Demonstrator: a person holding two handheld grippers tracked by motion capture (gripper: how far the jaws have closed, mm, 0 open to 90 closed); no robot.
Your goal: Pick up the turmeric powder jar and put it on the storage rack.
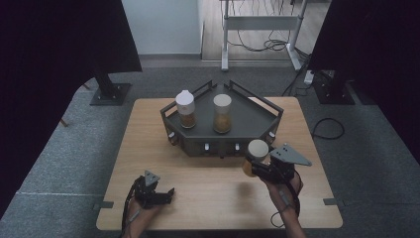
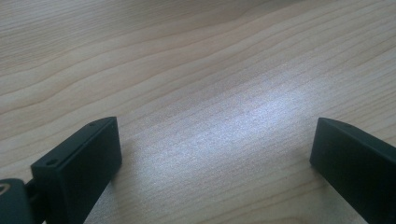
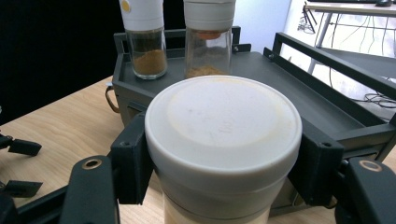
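My right gripper point(image 1: 257, 166) is shut on a spice jar point(image 3: 223, 140) with a cream lid, held above the table just in front of the dark corner shelf point(image 1: 247, 124). The jar point(image 1: 256, 154) hangs close to the shelf's front right edge. On the shelf stand two more jars: one with a white cap point(image 1: 185, 109) and brown powder, and one with a cream lid point(image 1: 222, 113). Both appear beyond the held jar, the white-capped one point(image 3: 144, 39) and the other point(image 3: 208, 37). My left gripper point(image 1: 168, 194) rests low at the table's front left, open and empty, its fingers point(image 2: 79, 163) over bare wood.
The wooden table point(image 1: 148, 148) stands on grey carpet. Dark curtains hang at both sides with stand feet point(image 1: 110, 93) behind the table. A desk frame and cables point(image 1: 267, 44) lie on the floor at the back.
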